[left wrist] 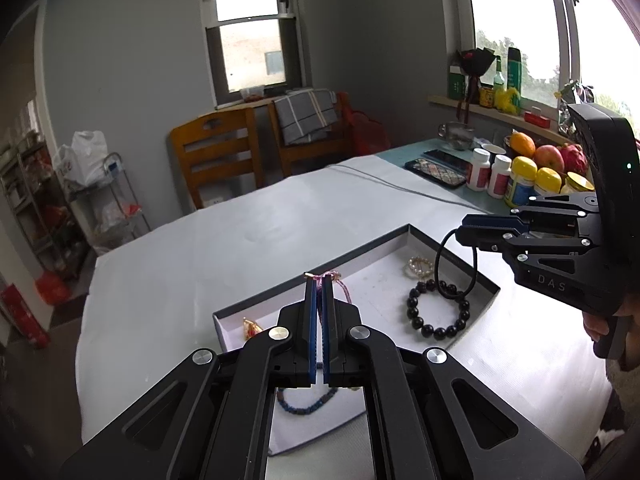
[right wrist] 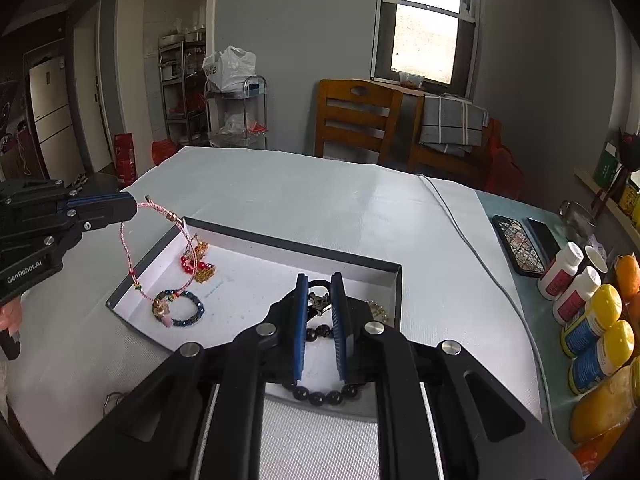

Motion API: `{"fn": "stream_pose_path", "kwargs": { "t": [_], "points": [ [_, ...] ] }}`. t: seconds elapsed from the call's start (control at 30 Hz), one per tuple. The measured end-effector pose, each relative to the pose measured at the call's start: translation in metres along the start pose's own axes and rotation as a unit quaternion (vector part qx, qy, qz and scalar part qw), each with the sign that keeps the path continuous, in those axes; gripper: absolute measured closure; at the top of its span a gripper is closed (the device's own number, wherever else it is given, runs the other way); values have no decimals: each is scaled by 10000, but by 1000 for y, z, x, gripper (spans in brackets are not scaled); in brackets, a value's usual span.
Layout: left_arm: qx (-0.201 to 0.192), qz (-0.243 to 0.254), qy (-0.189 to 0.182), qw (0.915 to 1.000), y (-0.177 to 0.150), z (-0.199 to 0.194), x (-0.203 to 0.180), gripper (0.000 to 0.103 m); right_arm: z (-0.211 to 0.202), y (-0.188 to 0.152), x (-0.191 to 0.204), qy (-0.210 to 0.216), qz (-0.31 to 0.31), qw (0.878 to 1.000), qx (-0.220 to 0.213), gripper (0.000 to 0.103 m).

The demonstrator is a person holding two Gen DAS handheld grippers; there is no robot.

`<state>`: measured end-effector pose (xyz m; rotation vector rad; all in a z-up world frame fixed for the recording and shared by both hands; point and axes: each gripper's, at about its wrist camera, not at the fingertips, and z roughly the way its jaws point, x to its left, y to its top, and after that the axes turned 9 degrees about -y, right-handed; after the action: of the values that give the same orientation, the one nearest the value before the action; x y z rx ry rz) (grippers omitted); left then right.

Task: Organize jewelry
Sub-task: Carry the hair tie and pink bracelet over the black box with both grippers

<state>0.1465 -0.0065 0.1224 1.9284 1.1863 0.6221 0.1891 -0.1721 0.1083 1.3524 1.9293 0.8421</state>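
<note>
A pink braided cord [right wrist: 130,250] is clamped at its top in the left claw [left wrist: 319,280] and a black elastic loop [left wrist: 456,266] in the right claw [right wrist: 320,294], each hung clear above the shallow box [right wrist: 288,249], apparently so neither drags through what lies below. Beneath the right claw a black bead bracelet [left wrist: 438,312] and a pale bracelet [left wrist: 418,266] are left in the box, beneath the left a blue bead bracelet [right wrist: 188,310] and red-and-gold charms [right wrist: 200,266], so snagging is judged the risk; bottles [right wrist: 576,292] and phones [right wrist: 520,244] are kept on the desk [right wrist: 320,208], well right of the right claw

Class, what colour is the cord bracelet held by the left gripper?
Pink, seen best in the right wrist view: cord bracelet, left gripper.
</note>
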Motion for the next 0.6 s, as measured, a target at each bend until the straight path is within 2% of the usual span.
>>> {"fn": "stream_pose_path", "kwargs": {
  "t": [0.27, 0.43, 0.6],
  "points": [
    [14, -605, -54, 9982, 1, 44, 23, 101, 45, 12, -7, -74, 527, 9984, 178, 92],
    [17, -919, -131, 9957, -5, 63, 35, 101, 65, 9, -2, -139, 547, 9982, 208, 92],
    [272, -959, -31, 9950, -16, 90, 36, 101, 90, 0, 5, -165, 477, 9977, 443, 92]
  ]
}}
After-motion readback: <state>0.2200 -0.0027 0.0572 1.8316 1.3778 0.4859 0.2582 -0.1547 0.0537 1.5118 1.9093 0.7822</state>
